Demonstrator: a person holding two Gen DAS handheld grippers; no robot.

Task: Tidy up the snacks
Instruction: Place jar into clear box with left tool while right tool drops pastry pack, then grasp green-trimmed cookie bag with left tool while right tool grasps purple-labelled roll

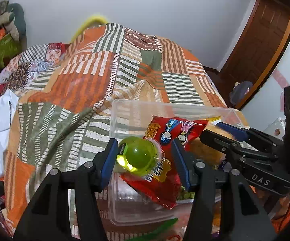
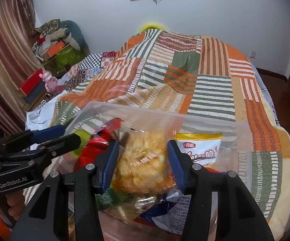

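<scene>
Here, left gripper [image 1: 145, 158] parted around a green jelly cup [image 1: 138, 156], left pad touching, right pad clear. Right gripper [image 2: 143, 164] clamped on a clear bag of golden puffed snacks [image 2: 143, 160]. Both above a clear plastic bin [image 2: 243, 140] holding a red packet [image 1: 161, 180] and white chip bag [image 2: 200, 150], resting on a striped patchwork bedspread [image 1: 84, 84].
</scene>
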